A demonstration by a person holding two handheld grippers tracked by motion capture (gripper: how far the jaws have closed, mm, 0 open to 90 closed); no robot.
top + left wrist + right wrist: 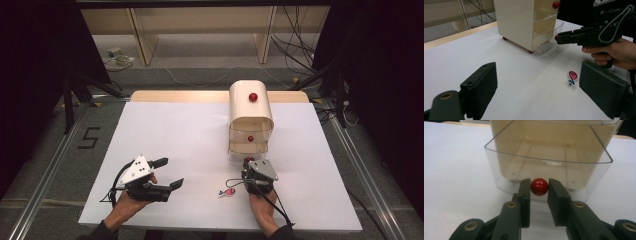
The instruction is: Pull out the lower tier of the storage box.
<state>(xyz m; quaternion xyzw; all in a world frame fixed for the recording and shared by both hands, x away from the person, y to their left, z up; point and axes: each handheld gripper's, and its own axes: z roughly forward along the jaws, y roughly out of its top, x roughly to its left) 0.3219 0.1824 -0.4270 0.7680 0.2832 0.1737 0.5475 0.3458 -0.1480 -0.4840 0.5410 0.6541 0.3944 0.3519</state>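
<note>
A small cream drawer cabinet (251,117) stands toward the far right of the white table top (180,135); its bottom drawer (549,167), clear plastic and seen to be empty, is drawn out toward the person. The drawer's red knob (539,186) is pinched between the jaws of the right gripper (539,188), just in front of the cabinet. The drawer is judged light, thin-walled and smooth — the round knob is the only sound hold, and it may slip if squeezed off-centre. The cabinet sits on small feet and may slide when tugged. Well left of the cabinet the left gripper (166,172) is held with jaws wide apart, empty. A small fish-shaped sticker (227,191) lies near the cabinet's front. Beyond the cabinet, wooden shelving (200,30) and loose cables (295,45) are seen on a grey floor.
</note>
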